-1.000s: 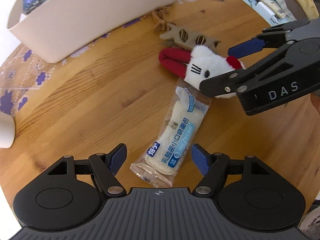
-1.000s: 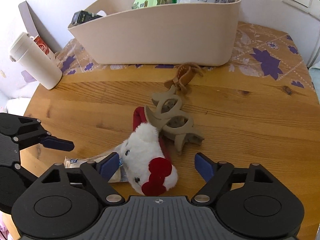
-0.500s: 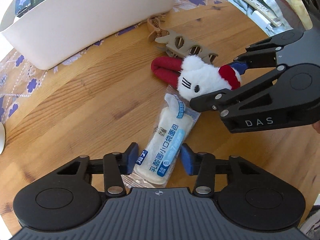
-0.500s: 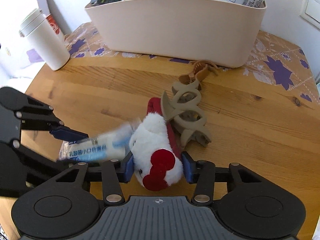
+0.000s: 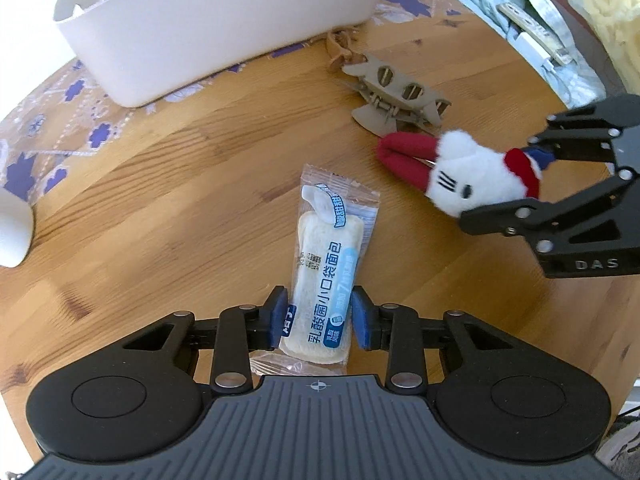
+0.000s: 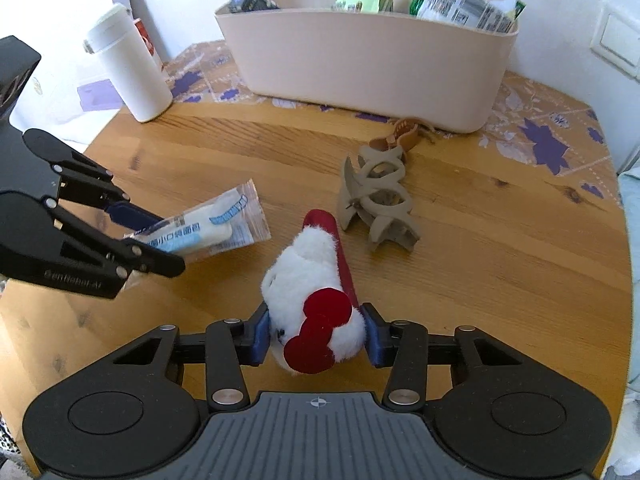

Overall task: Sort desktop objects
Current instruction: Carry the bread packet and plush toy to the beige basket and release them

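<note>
My left gripper (image 5: 318,318) is shut on a clear packet of white bread (image 5: 326,272) and holds it just above the wooden table (image 5: 160,184); the packet also shows in the right wrist view (image 6: 208,228). My right gripper (image 6: 316,334) is shut on a white plush cat hair clip with red bow and red prongs (image 6: 316,280), lifted off the table; it also shows in the left wrist view (image 5: 472,176). A beige bin (image 6: 372,60) stands at the back, holding snack bags and a small box.
A large taupe claw clip (image 6: 378,204) and a small brown claw clip (image 6: 404,136) lie on the table before the bin. A white tumbler (image 6: 128,68) stands at the left. A purple-flowered cloth (image 6: 540,140) lies under the bin. Bedding and a remote (image 5: 532,28) lie beyond the table edge.
Both grippers closed on their objects, the left on the bread packet, the right on the plush clip. Both lifted and drew apart; the plush clip moved right, away from the packet.
</note>
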The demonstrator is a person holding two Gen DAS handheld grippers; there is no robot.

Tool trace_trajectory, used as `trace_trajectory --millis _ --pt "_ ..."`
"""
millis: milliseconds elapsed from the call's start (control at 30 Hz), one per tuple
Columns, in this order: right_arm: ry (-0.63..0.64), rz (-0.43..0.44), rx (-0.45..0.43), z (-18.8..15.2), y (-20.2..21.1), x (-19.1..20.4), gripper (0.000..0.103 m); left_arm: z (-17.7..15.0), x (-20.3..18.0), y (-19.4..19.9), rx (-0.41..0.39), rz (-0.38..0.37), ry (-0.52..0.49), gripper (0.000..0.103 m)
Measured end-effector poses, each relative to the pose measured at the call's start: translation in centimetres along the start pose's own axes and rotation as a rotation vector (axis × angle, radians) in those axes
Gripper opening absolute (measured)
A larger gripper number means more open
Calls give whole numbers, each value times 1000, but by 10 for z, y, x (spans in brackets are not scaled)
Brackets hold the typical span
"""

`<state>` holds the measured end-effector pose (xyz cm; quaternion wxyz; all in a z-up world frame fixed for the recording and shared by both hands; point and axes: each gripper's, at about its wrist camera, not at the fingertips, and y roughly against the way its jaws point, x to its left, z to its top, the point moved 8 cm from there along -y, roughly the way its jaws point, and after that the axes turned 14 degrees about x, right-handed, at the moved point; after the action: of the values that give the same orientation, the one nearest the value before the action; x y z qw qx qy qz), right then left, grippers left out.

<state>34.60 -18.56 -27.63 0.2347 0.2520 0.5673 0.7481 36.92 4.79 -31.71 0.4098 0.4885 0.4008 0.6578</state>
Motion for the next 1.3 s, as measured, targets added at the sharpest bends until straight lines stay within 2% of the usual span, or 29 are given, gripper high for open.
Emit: trace_trajectory --millis 367,767,933,1300 --pt "22 -15 -86 -1 50 0 43 3 -2 47 -101 29 -37 35" --pt "28 -69 -191 21 105 -29 43 19 12 104 -211 94 -82 35" --pt "42 -105 -234 41 125 -44 43 31 23 125 -241 147 -126 35" --pt "43 -168 -327 107 152 -70 43 84 45 165 -320 183 -125 35"
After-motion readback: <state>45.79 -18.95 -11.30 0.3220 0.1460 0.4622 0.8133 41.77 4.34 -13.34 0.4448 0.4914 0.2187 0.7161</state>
